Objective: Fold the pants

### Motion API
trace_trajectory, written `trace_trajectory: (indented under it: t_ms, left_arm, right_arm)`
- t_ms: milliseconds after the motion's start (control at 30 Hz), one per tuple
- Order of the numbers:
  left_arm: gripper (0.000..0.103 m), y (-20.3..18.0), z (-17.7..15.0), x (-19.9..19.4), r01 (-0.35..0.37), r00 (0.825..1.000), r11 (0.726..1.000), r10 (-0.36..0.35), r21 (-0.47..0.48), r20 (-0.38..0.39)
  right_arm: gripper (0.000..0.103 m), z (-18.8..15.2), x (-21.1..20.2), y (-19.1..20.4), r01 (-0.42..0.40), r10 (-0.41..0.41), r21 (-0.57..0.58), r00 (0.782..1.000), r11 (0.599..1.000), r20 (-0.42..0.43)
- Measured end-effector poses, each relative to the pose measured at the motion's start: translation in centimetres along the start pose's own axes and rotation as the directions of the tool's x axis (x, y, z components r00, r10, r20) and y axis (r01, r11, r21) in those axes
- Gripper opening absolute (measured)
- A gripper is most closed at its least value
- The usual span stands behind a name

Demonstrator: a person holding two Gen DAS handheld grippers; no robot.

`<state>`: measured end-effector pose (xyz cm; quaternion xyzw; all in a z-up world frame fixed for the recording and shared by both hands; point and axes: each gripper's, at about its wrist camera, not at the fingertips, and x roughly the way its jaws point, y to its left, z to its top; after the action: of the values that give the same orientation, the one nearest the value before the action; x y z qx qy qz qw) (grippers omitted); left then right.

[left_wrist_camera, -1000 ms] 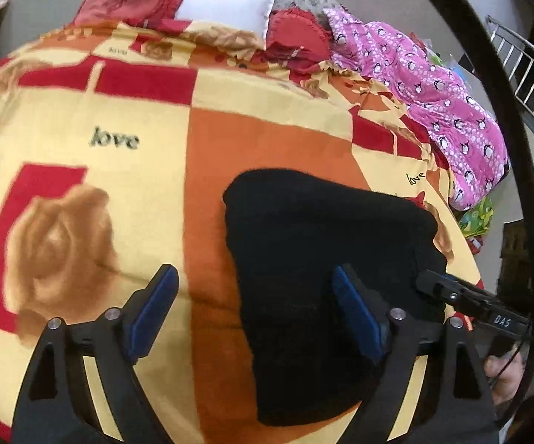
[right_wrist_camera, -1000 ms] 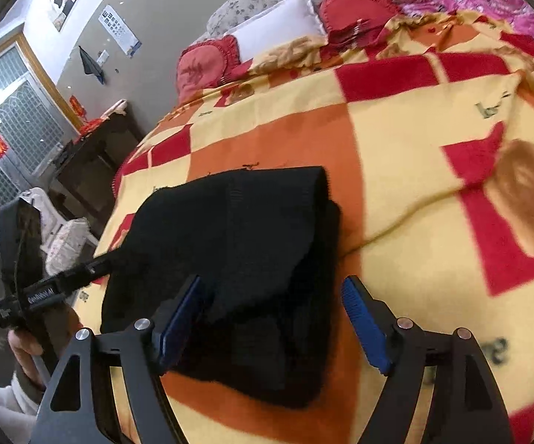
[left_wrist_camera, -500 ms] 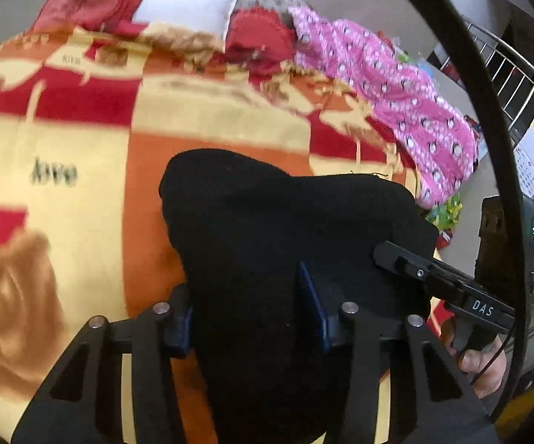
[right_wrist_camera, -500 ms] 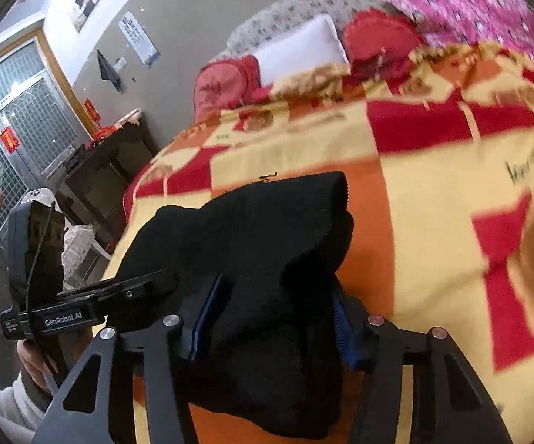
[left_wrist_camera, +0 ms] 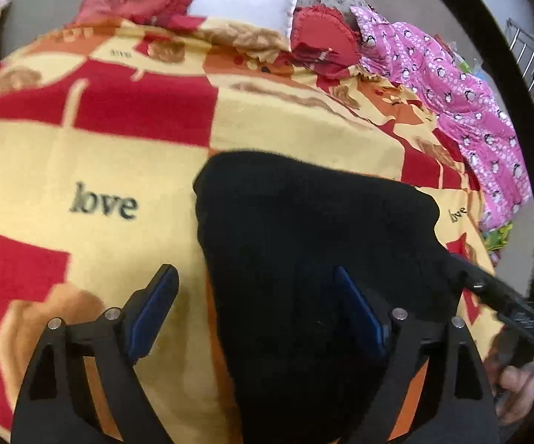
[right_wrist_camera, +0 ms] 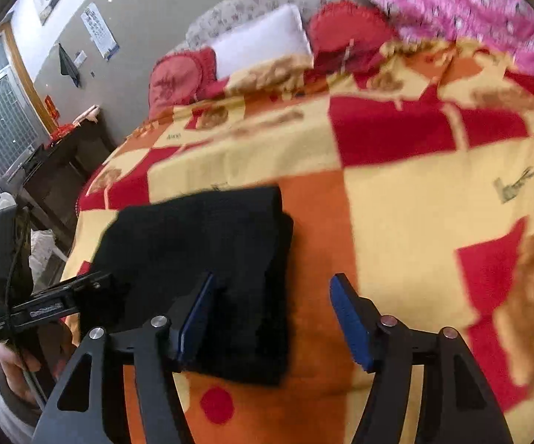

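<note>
So in the left wrist view the fuzzy black pants (left_wrist_camera: 304, 266) sit folded into a chunky rectangle on the fleecy blanket (left_wrist_camera: 93, 170), left gripper (left_wrist_camera: 255, 299) just sprung back open after pinching them, and the right wrist view shows the right gripper (right_wrist_camera: 272, 314) likewise reopened, gripping nothing.

Black pants (left_wrist_camera: 304, 259); red/yellow/orange blanket (left_wrist_camera: 100, 148).

pants (left_wrist_camera: 304, 259) on blanket (left_wrist_camera: 81, 155) | pillows (left_wrist_camera: 241, 3) behind | pyjamas (left_wrist_camera: 463, 100) right of blanket
</note>
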<state>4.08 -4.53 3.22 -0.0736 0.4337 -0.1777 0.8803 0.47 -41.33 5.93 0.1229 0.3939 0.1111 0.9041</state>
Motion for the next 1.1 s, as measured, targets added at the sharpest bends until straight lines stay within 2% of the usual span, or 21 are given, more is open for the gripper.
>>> trace_trajectory:
  t_ms: [133, 267, 467, 533, 667, 800, 1100]
  left_arm:
    - [0.087, -1.1, -0.1, -1.8, -0.047, 0.995, 0.998, 0.042, 0.046, 0.085]
    - [0.087, -1.6, 0.2, -1.6, -0.075, 0.992, 0.995, 0.067, 0.07, 0.107]
    - [0.087, -2.2, -0.2, 0.8, -0.118, 0.991, 0.987, 0.11, 0.11, 0.074]
    - [0.087, -2.1, -0.4, 1.3, -0.116, 0.991, 0.988, 0.107, 0.107, 0.084]
    - [0.087, -2.3, -0.3, 0.4, -0.127, 0.989, 0.986, 0.117, 0.105, 0.095]
    - [0.087, -2.5, -0.9, -1.3, -0.163, 0.979, 0.98, 0.147, 0.115, 0.138]
    - [0.087, -1.3, -3.3, -6.8, -0.23, 0.946, 0.97, 0.203, 0.081, 0.252]
  right_arm:
    - [0.067, 0.5, -2.3, 2.0, -0.044, 0.047, -0.064, 0.998, 0.997, 0.044]
    - [0.066, 0.8, -1.9, 4.6, -0.11, 0.116, -0.142, 0.992, 0.984, 0.041]
    - [0.066, 0.0, 3.2, 4.6, -0.069, 0.061, -0.144, 0.996, 0.987, -0.06]
    - [0.067, -0.2, 3.5, 4.6, -0.044, 0.04, -0.16, 0.999, 0.986, -0.029]
    - [0.066, 0.0, 2.3, 4.9, -0.045, 0.042, -0.148, 0.999, 0.988, -0.025]
    - [0.073, -0.1, 0.1, 5.3, -0.034, 0.039, -0.126, 0.999, 0.991, 0.038]
    - [0.079, -1.5, -2.2, 9.0, -0.04, 0.05, -0.144, 0.996, 0.989, 0.069]
